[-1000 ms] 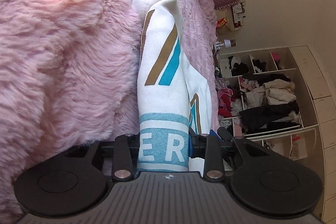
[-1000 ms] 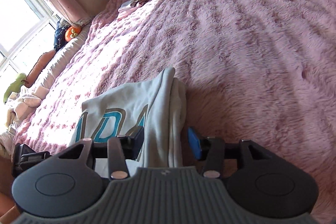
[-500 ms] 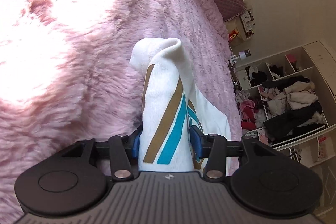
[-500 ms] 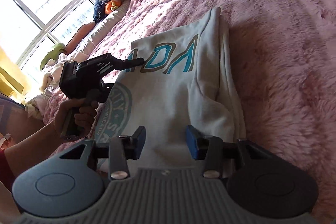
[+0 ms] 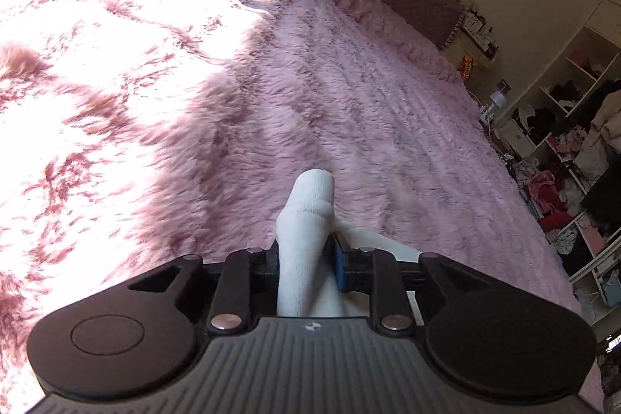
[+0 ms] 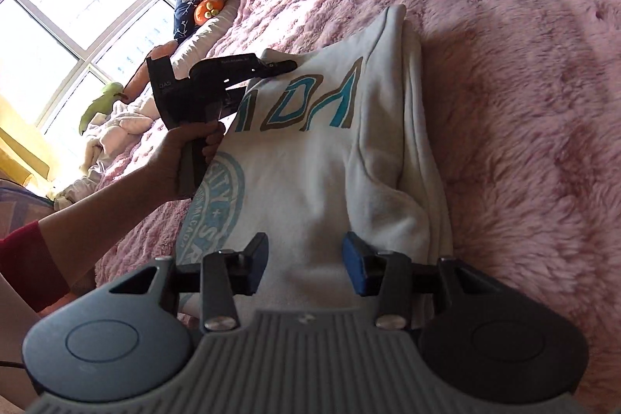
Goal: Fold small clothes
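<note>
Sweatshirt [image 6: 310, 181] mostly folded on the pink bed [image 6: 524, 84], last tidy-up left

Sleeves look tucked in, body's doubled into a long panel lying flat; I'd guess one more fold across is left. Long axis runs near to far, lettering end far. Left gripper [image 6: 287, 66] has just been closing and pinches a bunched white fold at the far left corner. Right gripper [image 6: 306, 258] sits spread over the near edge, pads not squeezing anything.
</note>
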{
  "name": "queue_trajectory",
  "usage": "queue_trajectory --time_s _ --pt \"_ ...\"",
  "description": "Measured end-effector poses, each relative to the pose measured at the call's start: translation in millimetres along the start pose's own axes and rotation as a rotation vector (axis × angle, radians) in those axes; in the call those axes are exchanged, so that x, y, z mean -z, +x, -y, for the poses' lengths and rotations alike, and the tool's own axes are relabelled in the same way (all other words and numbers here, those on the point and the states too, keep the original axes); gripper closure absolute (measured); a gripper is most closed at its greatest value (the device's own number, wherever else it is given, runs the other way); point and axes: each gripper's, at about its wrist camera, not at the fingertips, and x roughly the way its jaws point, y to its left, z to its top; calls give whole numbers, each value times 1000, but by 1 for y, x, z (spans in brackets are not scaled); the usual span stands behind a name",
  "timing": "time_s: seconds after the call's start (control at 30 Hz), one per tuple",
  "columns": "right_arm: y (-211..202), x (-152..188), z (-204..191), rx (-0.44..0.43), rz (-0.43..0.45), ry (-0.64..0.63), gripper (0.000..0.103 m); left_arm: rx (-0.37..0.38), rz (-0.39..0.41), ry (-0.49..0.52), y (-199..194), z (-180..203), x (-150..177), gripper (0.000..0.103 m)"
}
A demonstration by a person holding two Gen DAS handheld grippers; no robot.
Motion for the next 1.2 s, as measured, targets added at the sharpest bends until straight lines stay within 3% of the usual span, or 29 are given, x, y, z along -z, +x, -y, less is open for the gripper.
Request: queue_trajectory --time_s 0.13,0.27,0.33,0.4,0.5,0.67,0.87,1.03,1.2 --pt "-2 2 -4 11 -1 -13 64 10 0 -59 -20 -12 -3 63" --pt "-4 2 -7 25 0 -25 64 -125 78 58 -71 11 -14 60" --pt "-5 1 -12 43 7 -15 64 -172 69 131 -100 32 -5 54" --pt "-12 1 -20 66 45 -23 61 -235 45 199 -127 60 16 49" --pt "-25 4 -41 156 118 -110 59 -254 23 258 -166 99 58 45" --pt "-29 7 -64 302 172 -224 59 -211 -13 182 -208 137 135 40" --pt "-23 9 -72 350 181 -260 60 -246 -72 100 -197 155 172 40" --pt "-2 11 -57 454 126 -222 60 -286 -103 79 -178 142 186 39" --pt "11 15 -54 486 99 -246 59 -294 -119 83 -171 142 187 33"
